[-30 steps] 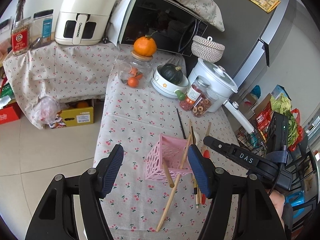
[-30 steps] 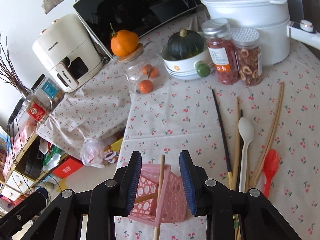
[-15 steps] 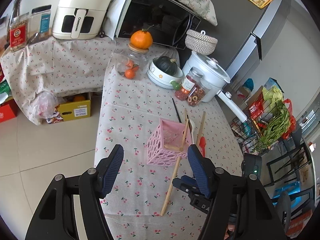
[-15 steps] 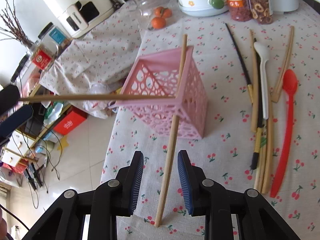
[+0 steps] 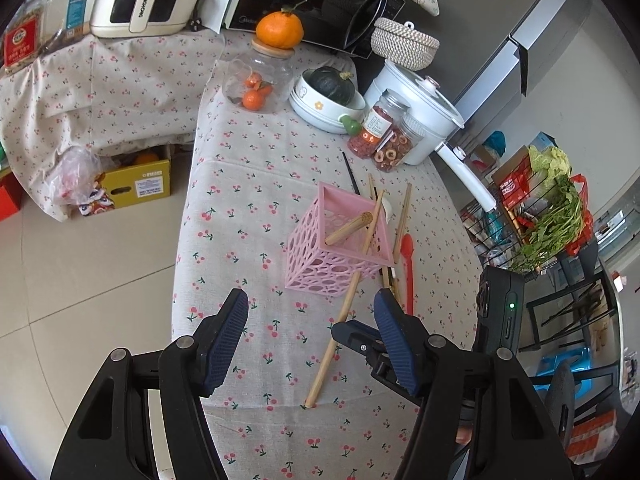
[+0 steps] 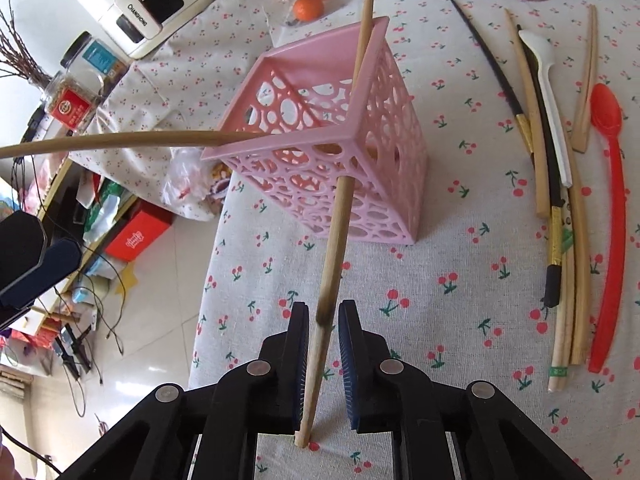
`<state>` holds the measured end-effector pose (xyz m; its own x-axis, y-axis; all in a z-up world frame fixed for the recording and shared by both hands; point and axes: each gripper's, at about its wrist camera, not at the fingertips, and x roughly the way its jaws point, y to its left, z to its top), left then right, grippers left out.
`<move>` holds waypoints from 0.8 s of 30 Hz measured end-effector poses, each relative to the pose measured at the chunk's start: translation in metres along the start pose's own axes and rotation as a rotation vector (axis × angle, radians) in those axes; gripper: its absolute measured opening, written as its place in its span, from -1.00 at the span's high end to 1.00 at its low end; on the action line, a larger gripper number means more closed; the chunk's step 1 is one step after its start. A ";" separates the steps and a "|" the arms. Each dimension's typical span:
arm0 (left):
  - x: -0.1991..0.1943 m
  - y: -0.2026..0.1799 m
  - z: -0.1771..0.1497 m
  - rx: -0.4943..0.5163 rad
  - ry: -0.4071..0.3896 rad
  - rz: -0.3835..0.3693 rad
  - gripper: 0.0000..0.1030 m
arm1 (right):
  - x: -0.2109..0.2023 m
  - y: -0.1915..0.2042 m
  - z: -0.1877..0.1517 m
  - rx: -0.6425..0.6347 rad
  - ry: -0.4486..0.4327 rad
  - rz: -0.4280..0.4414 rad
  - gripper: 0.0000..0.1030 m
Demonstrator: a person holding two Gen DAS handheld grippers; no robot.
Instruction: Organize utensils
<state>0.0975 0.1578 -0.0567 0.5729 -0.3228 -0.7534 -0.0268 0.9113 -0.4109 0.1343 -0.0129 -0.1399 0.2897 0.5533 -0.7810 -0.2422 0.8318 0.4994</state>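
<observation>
A pink perforated basket (image 5: 340,240) (image 6: 332,148) stands on the cherry-print tablecloth. One wooden chopstick (image 6: 120,139) stands inside it, leaning out over its rim. A second wooden chopstick (image 5: 344,312) (image 6: 336,232) leans against the basket's outside with its foot on the cloth. My right gripper (image 6: 323,320) has its jaws narrowly apart on either side of this chopstick's lower part, not clamped. My left gripper (image 5: 310,316) is open and empty, held above the cloth in front of the basket. More chopsticks, a white spoon (image 6: 546,80) and a red spoon (image 6: 610,200) lie right of the basket.
At the table's far end stand a glass jar of tangerines (image 5: 256,80), a bowl with a squash (image 5: 328,96), two food jars (image 5: 384,132) and a white cooker (image 5: 416,108). The table's left edge drops to the floor, where boxes (image 5: 136,184) sit.
My right gripper has moved down and forward, so the leaning chopstick now sits between its jaws, which have narrowed. My left gripper has pulled back a little.
</observation>
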 end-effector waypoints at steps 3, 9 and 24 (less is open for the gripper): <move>0.004 -0.005 -0.001 0.020 0.013 -0.004 -0.15 | 0.009 -0.001 -0.001 0.006 0.035 0.030 0.62; 0.029 -0.014 -0.003 0.081 0.068 -0.053 0.53 | 0.013 0.003 -0.006 0.003 0.077 0.052 0.81; 0.067 -0.027 0.009 0.105 0.095 -0.055 0.58 | -0.002 -0.001 -0.028 -0.015 0.189 0.071 0.83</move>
<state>0.1438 0.1134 -0.0915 0.4911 -0.3911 -0.7784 0.0908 0.9117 -0.4008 0.1088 -0.0161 -0.1497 0.0928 0.5913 -0.8011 -0.2699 0.7894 0.5514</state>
